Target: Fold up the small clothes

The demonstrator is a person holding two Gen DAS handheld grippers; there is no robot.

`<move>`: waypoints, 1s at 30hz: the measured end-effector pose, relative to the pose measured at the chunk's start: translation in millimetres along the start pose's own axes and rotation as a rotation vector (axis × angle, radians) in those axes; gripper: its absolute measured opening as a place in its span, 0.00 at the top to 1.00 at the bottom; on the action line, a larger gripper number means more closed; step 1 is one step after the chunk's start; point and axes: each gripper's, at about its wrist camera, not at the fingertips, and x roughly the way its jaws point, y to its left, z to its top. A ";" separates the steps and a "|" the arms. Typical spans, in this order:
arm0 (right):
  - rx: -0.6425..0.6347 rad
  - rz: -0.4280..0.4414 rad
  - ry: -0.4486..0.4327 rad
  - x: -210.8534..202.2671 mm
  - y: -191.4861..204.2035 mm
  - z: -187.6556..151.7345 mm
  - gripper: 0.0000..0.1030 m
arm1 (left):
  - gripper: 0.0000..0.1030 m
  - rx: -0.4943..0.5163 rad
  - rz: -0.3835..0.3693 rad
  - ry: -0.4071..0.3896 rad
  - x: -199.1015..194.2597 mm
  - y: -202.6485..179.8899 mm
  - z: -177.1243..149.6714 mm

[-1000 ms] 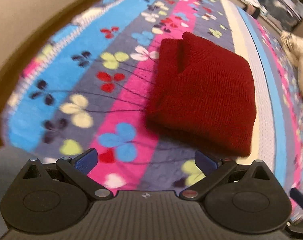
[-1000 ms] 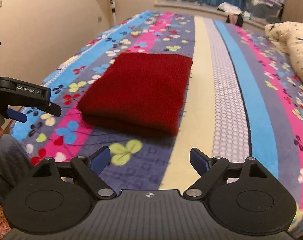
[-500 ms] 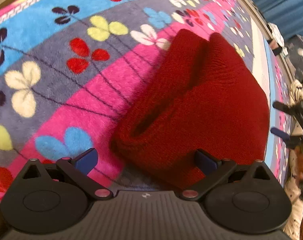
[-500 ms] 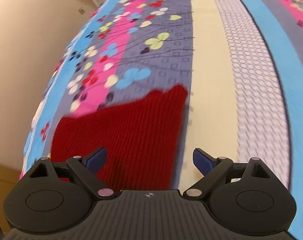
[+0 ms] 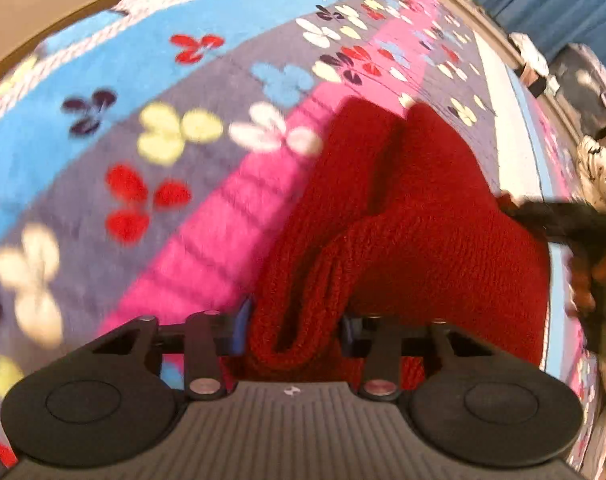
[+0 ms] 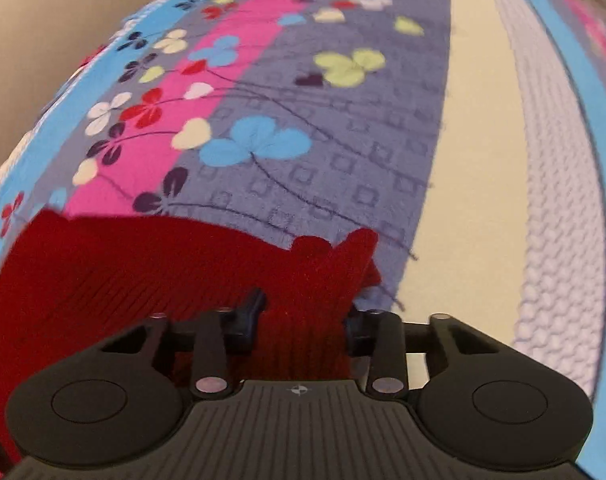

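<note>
At the near edge of both wrist views the black body of each tool cuts off the lower part of the red knitted garment [image 5: 431,216], so how far the cloth runs beneath cannot be made out. Much of the left wrist view is smeared by blur, above all the flowered bedspread [image 5: 151,184] at the left. At its right edge a dark blurred shape, seemingly the other tool with part of a hand around it, is too soft to read and hides the far right corner of the garment.

The left claw [image 5: 295,330] has just been closing and is now clamped on a thick rolled fold at the garment's near left corner; the blue pads [image 5: 243,326] press into the knit from both sides, and the bunched fold bulges up between them.

The right claw [image 6: 303,320], seen from the right wrist, has likewise just been closing and is clenched on the garment's [image 6: 115,276] far right corner, where the cloth is pinched into a ridge that rises past the fingertips. One dark pad [image 6: 255,308] shows at the left of the ridge; the other is mostly buried in the knit.

The garment lies folded on the bed, across the pink and grey stripes of the bedspread [image 6: 463,160]
</note>
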 end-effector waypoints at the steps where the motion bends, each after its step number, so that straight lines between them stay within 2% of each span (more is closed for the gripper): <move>1: 0.073 -0.003 -0.007 -9.6 -10.4 -10.8 0.67 | 0.56 0.017 -0.001 0.010 4.5 0.0 14.2; 2: 0.132 -0.008 -0.019 -18.5 -20.5 -24.4 0.68 | 0.56 0.046 -0.004 0.010 9.6 -2.6 31.3; 4: 0.289 -0.016 -0.049 -39.6 -39.5 -71.6 0.68 | 0.57 0.175 -0.023 0.022 25.1 -18.2 69.4; 6: 0.478 -0.003 -0.099 -62.4 -49.0 -129.9 0.69 | 0.56 0.357 -0.048 0.063 48.5 -52.1 106.8; 8: 0.720 0.026 -0.187 -85.6 -41.9 -199.3 0.69 | 0.55 0.528 -0.082 0.108 73.8 -95.0 135.9; 10: 0.894 0.047 -0.268 -99.3 -16.4 -256.8 0.68 | 0.52 0.670 -0.098 0.137 89.7 -131.8 145.9; 12: 0.990 0.050 -0.335 -104.0 6.0 -285.6 0.61 | 0.42 0.737 -0.069 0.121 92.4 -153.7 144.6; 13: 0.999 0.038 -0.348 -105.9 8.9 -288.2 0.58 | 0.40 0.740 -0.055 0.116 90.2 -156.5 143.6; 14: 0.993 0.016 -0.343 -108.8 6.7 -285.4 0.50 | 0.36 0.731 -0.054 0.116 87.4 -153.4 142.9; 15: 0.967 -0.004 -0.316 -111.3 0.4 -278.0 0.41 | 0.29 0.710 -0.065 0.108 82.7 -146.1 142.3; 16: 0.937 -0.021 -0.294 -114.6 -7.1 -269.4 0.38 | 0.22 0.681 -0.080 0.098 78.2 -135.6 144.5; 17: 0.909 -0.034 -0.306 -119.9 -13.9 -262.8 0.32 | 0.10 0.634 -0.110 0.084 76.8 -125.3 150.4; 18: 0.866 -0.059 -0.344 -127.1 -21.2 -254.0 0.27 | 0.03 0.579 -0.152 0.076 74.4 -112.9 153.9; 20: 0.757 -0.090 -0.381 -134.4 -33.7 -230.9 0.21 | 0.00 0.477 -0.244 0.094 76.6 -94.1 158.5; 21: 0.695 -0.051 -0.390 -132.0 -42.1 -214.4 0.21 | 0.00 0.458 -0.270 0.107 81.1 -92.3 158.0; 22: 0.629 0.030 -0.371 -123.4 -51.6 -195.0 0.21 | 0.00 0.456 -0.268 0.116 85.6 -93.0 156.0; 23: 0.584 0.096 -0.325 -112.0 -61.2 -175.6 0.22 | 0.03 0.461 -0.256 0.110 87.8 -95.6 152.4; 25: 0.526 0.204 -0.241 -86.0 -67.7 -138.2 0.24 | 0.34 0.489 -0.287 0.074 82.0 -100.9 144.8; 26: 0.513 0.226 -0.232 -76.2 -65.8 -125.8 0.29 | 0.51 0.502 -0.287 0.061 77.8 -103.4 142.3; 27: 0.502 0.233 -0.225 -66.0 -62.6 -114.5 0.39 | 0.70 0.511 -0.262 0.041 73.2 -104.8 140.8; 28: 0.488 0.217 -0.228 -57.8 -57.9 -104.8 0.47 | 0.77 0.515 -0.256 0.030 67.5 -103.7 140.6; 30: 0.450 0.166 -0.238 -50.8 -48.1 -87.8 0.69 | 0.82 0.498 -0.269 0.016 54.8 -95.1 143.8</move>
